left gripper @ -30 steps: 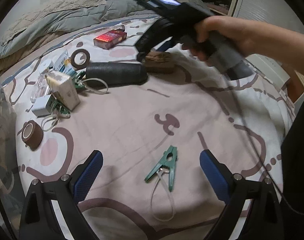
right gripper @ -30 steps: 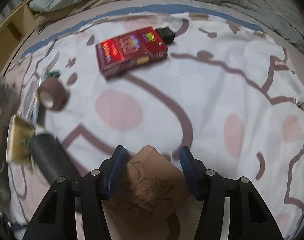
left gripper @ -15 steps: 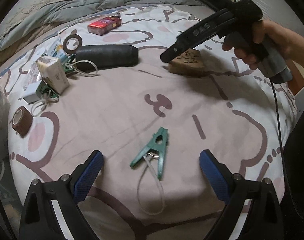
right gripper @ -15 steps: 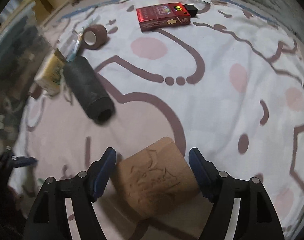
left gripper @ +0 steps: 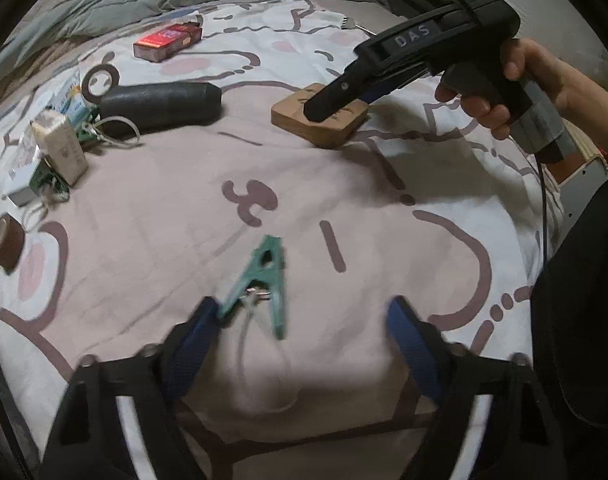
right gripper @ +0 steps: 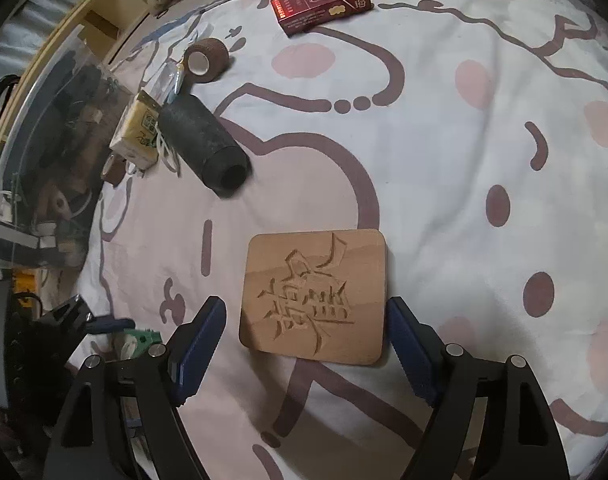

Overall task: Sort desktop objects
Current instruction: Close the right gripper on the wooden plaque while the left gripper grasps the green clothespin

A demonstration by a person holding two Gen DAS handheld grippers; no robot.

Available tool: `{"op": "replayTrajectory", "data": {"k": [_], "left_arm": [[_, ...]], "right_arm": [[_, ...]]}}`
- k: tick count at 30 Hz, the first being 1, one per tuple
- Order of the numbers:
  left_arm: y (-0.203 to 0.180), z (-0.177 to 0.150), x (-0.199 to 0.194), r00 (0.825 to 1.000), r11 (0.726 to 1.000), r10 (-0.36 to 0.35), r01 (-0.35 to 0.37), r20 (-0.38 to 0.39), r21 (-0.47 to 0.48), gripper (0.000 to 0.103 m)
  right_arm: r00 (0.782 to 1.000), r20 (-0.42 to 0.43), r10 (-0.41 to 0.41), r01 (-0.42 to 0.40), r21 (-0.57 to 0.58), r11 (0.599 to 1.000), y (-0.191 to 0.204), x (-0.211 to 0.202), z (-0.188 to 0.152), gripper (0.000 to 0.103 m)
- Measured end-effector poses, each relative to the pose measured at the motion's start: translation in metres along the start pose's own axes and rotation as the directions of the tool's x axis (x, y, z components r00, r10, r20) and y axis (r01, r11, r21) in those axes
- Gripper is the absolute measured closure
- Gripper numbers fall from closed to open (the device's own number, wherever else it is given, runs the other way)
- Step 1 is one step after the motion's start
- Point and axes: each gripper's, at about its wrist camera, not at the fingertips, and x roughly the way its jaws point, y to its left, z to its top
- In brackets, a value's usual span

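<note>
- Left wrist view: the left gripper tilts steeply down over the patterned bedsheet, jaws just closing but still apart, around the green plastic clothes peg; left pad seemingly touching one handle.
- Right wrist view: the right gripper points steeply down, jaws just widened, straddling the carved square wooden block lying flat, unheld.

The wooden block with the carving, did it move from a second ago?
Yes. The wooden block sat close beside the black cylinder a second ago; now it lies farther right of it, released between the open right hand-held gripper jaws.
</note>
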Motion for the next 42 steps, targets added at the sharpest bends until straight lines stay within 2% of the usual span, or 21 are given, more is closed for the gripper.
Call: {"op": "replayTrajectory", "data": {"k": [3, 7, 9, 11, 13, 16, 18, 20, 23, 34, 37, 42], "left_arm": [[0.005, 0.003, -0.002, 1.0, 1.0, -0.002, 0.002, 0.003, -0.009, 0.029], [0.007, 0.004, -0.003, 0.999, 0.999, 0.032, -0.032, 0.012, 0.015, 0.03], [0.007, 0.004, -0.002, 0.999, 0.998, 0.047, -0.047, 0.011, 0.031, 0.036], [0.007, 0.003, 0.0, 0.998, 0.997, 0.065, -0.065, 0.009, 0.05, 0.039], [0.006, 0.001, 0.001, 0.997, 0.995, 0.071, -0.072, 0.007, 0.065, 0.039], [0.005, 0.0, 0.003, 0.997, 0.993, 0.081, -0.081, 0.007, 0.083, 0.041], [0.005, 0.001, 0.004, 0.996, 0.992, 0.089, -0.09, 0.008, 0.084, 0.046], [0.007, 0.003, 0.004, 0.995, 0.992, 0.098, -0.098, 0.003, 0.078, 0.059], [0.009, 0.005, 0.002, 0.995, 0.992, 0.104, -0.104, 0.001, 0.071, 0.072], [0.012, 0.006, -0.007, 0.992, 0.99, 0.128, -0.128, 0.013, 0.064, 0.073], [0.014, 0.008, -0.008, 0.991, 0.989, 0.135, -0.136, 0.013, 0.058, 0.073], [0.012, 0.002, 0.002, 0.989, 0.988, 0.141, -0.139, -0.032, 0.07, 0.073]], "right_arm": [[1.0, -0.008, -0.021, 0.021, -0.006, 1.0, 0.006, 0.006, 0.0, 0.009], [0.992, -0.019, -0.123, 0.12, -0.088, 0.989, 0.021, 0.016, -0.002, 0.009], [0.988, -0.007, -0.155, 0.154, -0.098, 0.983, 0.024, 0.019, -0.002, 0.009], [0.981, 0.012, -0.194, 0.194, -0.13, 0.972, 0.03, 0.021, -0.002, 0.012], [0.972, 0.03, -0.234, 0.236, -0.17, 0.957, 0.033, 0.021, -0.003, 0.023], [0.971, 0.037, -0.238, 0.241, -0.17, 0.956, 0.03, 0.018, -0.002, 0.027], [0.971, 0.037, -0.237, 0.24, -0.171, 0.955, 0.029, 0.018, -0.002, 0.027], [0.967, 0.039, -0.251, 0.253, -0.182, 0.95, 0.031, 0.018, -0.002, 0.027], [0.968, 0.035, -0.25, 0.252, -0.18, 0.951, 0.03, 0.017, -0.001, 0.027], [0.969, 0.023, -0.245, 0.245, -0.175, 0.954, 0.024, 0.015, 0.002, 0.027], [0.964, 0.028, -0.264, 0.265, -0.198, 0.944, 0.025, 0.018, 0.002, 0.027], [0.953, 0.048, -0.301, 0.304, -0.217, 0.928, 0.026, 0.023, 0.001, 0.026]]}}
